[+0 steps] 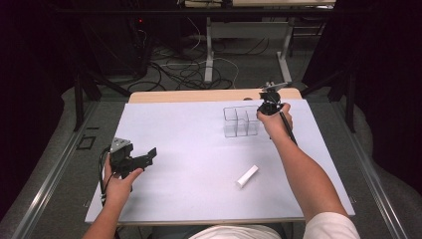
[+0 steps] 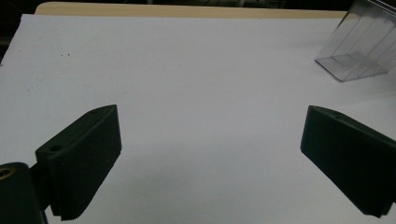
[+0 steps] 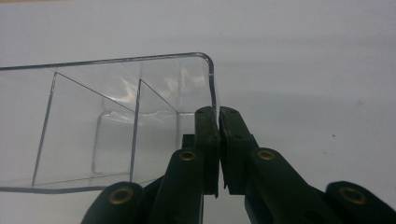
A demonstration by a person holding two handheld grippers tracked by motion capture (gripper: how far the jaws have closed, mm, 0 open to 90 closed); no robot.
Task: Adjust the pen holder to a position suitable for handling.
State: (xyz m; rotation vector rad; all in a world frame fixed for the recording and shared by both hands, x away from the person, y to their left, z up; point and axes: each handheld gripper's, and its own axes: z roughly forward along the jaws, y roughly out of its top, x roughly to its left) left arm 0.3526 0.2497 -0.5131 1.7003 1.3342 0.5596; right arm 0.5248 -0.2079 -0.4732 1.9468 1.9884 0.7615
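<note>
While the right claw (image 3: 218,140) pinches the clear tray's (image 3: 116,140) wall at upper right, likely to move it, the left claw (image 2: 210,158) gapes empty at lower left.

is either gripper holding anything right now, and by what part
The right gripper is shut on the clear divided box, its fingers pinching the side wall by a rounded corner. The left gripper is open, holding nothing.

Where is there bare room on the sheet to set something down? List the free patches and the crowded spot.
Free: the wide stretch between the left gripper and the clear divided box, and the near edge in front of the white block. Crowded: the far right, where the right gripper pinches the box's wall.
</note>
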